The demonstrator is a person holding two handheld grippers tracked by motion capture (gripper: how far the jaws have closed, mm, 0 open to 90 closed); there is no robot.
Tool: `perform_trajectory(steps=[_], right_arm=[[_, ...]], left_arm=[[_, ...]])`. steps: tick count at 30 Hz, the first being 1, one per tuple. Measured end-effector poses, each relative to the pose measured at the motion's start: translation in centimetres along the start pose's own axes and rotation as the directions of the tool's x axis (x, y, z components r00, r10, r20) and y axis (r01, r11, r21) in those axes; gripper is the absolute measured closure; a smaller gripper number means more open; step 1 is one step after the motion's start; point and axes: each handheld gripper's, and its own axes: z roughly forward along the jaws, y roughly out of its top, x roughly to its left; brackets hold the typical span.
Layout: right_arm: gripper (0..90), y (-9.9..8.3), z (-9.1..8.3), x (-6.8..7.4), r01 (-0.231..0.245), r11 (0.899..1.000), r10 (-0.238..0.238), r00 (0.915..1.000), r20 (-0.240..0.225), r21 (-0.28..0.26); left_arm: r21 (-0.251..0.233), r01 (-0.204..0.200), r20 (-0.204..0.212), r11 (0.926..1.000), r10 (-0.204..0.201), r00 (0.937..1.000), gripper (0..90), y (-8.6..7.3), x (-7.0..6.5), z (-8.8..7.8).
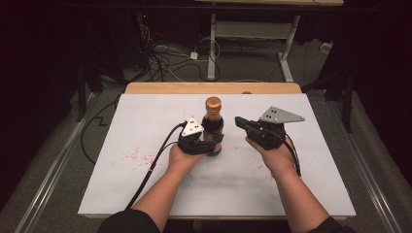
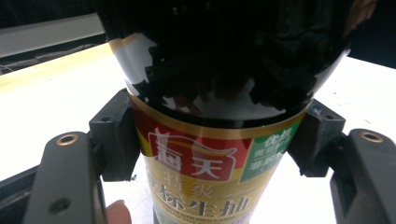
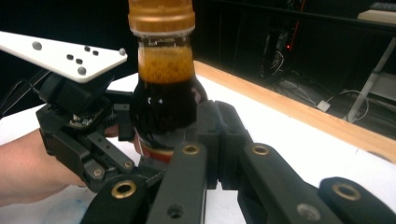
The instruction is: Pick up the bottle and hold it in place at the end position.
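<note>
Table [image 1: 145, 194]: one white board with a wooden strip [image 1: 160, 88] along its far edge; a scatter of red specks [image 1: 137, 156] lies left of centre near the left forearm.
Open room, left: a broad bare stretch from the left edge to the left gripper, crossed by its black cable [image 1: 150, 167].
Open room, centre: a narrow gap between bottle and right gripper, the two apart in the high view.
Open room, right: bare board from the right hand to the right edge; a wide bare band along the near edge, under both forearms.
Left gripper [image 1: 203, 141]: one, held in the left hand; its jaws pinch the bottle at label height, one pad on each side, pads [image 2: 116, 135] pressed flat against the label.
Bottle [image 1: 213, 124]: one, dark sauce, red and gold label [image 2: 205, 168], copper-coloured cap [image 3: 161, 16]; stands near the middle of the board.
Bottle axis: long axis vertical, cap up, base on the board; upright, no visible tilt.
Right gripper [image 1: 241, 121]: one, held in the right hand just right of the bottle, tips pointing left toward it; jaws pressed together on nothing.
Grey plates: two, one atop each gripper.
</note>
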Motion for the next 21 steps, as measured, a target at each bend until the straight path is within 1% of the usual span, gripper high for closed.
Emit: perform_trajectory(steps=[4,6,7,8,11,12,13,14,17,18,19,20,21], right_arm=[[90.0,0.6,0.0,0.1,0.014,1.0,-0.015,0.9999,-0.009,-0.004],[90.0,0.8,0.1,0.2,0.022,1.0,-0.022,0.9997,-0.012,0.003],[90.0,0.8,0.1,0.2,0.022,1.0,-0.022,0.9997,-0.012,0.003],[90.0,1.0,0.2,0.3,0.025,1.0,-0.025,0.9996,-0.014,0.006],[90.0,1.3,0.1,0.4,0.021,1.0,-0.021,0.9996,-0.018,0.006],[90.0,1.4,0.1,0.4,0.023,1.0,-0.023,0.9995,-0.02,0.006],[90.0,1.5,0.1,0.4,0.03,1.0,-0.03,0.9994,-0.019,0.009],[90.0,1.7,0.1,0.5,0.032,0.999,-0.032,0.9993,-0.019,0.006],[90.0,2.1,0.1,0.5,0.027,1.0,-0.027,0.9995,-0.019,0.005],[90.0,2.2,0.1,0.4,0.025,1.0,-0.025,0.9994,-0.023,0.008],[90.0,2.2,0.2,0.4,0.023,1.0,-0.023,0.9994,-0.025,0.013],[90.0,2.3,0.3,0.4,0.028,0.999,-0.028,0.9993,-0.023,0.02],[90.0,2.4,0.4,0.4,0.034,0.999,-0.033,0.9992,-0.024,0.025]], left_arm=[[0.003,0.0,0.002,1.0,0.0,1.0,28.5,0.0,0.0,0.0],[0.002,-0.003,0.003,1.0,0.003,1.0,28.6,0.0,0.0,-0.1],[0.056,-0.064,0.018,0.9964,0.063,0.9978,28.6,0.0,0.4,-0.5],[-0.002,-0.004,0.007,1.0,0.004,1.0,28.7,-0.1,0.1,-0.1],[-0.002,-0.005,0.006,1.0,0.005,1.0,28.8,-0.1,0.0,-0.1],[0.061,-0.076,0.019,0.9953,0.075,0.997,28.8,0.0,0.4,-0.6],[0.063,-0.076,0.019,0.9951,0.075,0.997,28.8,0.0,0.5,-0.6],[-0.001,-0.003,0.007,1.0,0.003,1.0,28.8,0.0,0.1,-0.1],[-0.003,-0.001,0.011,1.0,0.001,0.9999,28.9,-0.1,0.1,-0.2],[0.059,-0.072,0.032,0.9957,0.071,0.997,28.9,0.0,0.5,-0.7],[0.059,-0.072,0.032,0.9957,0.071,0.997,28.9,0.0,0.5,-0.7],[0.001,-0.003,0.024,1.0,0.003,0.9997,29.0,0.0,0.2,-0.3],[0.001,0.0,0.029,1.0,0.0,0.9996,29.0,0.0,0.2,-0.3]])
